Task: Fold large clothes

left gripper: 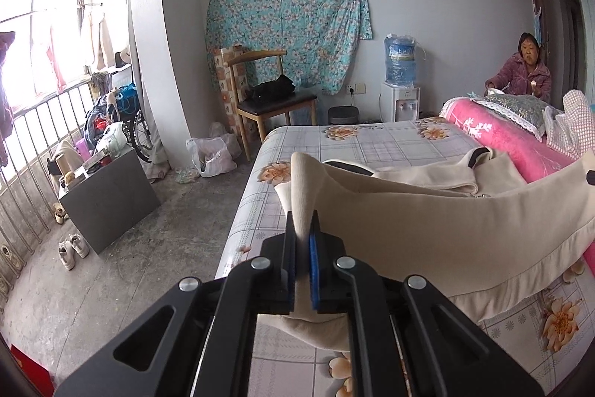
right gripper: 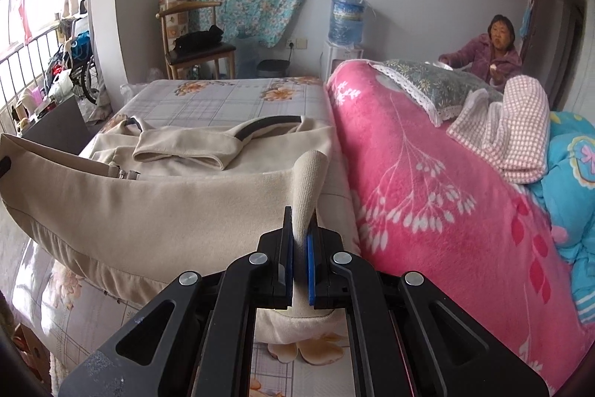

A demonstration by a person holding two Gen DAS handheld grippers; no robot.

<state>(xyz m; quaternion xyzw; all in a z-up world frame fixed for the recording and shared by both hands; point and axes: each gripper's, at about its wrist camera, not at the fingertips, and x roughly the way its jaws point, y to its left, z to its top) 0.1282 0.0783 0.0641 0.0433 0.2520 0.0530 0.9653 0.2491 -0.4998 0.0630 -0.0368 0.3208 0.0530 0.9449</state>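
Note:
A large cream garment (left gripper: 427, 214) with dark trim lies partly on the bed, its near hem lifted off the sheet and stretched between both grippers. My left gripper (left gripper: 303, 222) is shut on the hem's left corner, and cream cloth sticks up between its pads. In the right wrist view the same garment (right gripper: 167, 211) spans to the left, and my right gripper (right gripper: 300, 222) is shut on the hem's right corner. The far part of the garment, with a folded sleeve (right gripper: 186, 151), rests flat on the sheet.
The bed (left gripper: 372, 140) has a grey checked floral sheet. A pink blanket (right gripper: 427, 173), a pillow (right gripper: 427, 80) and a checked cloth (right gripper: 513, 121) are piled along its right side. A person (right gripper: 491, 54) sits beyond. A chair (left gripper: 271, 99), water dispenser (left gripper: 399, 88) and dark cabinet (left gripper: 108, 199) stand around.

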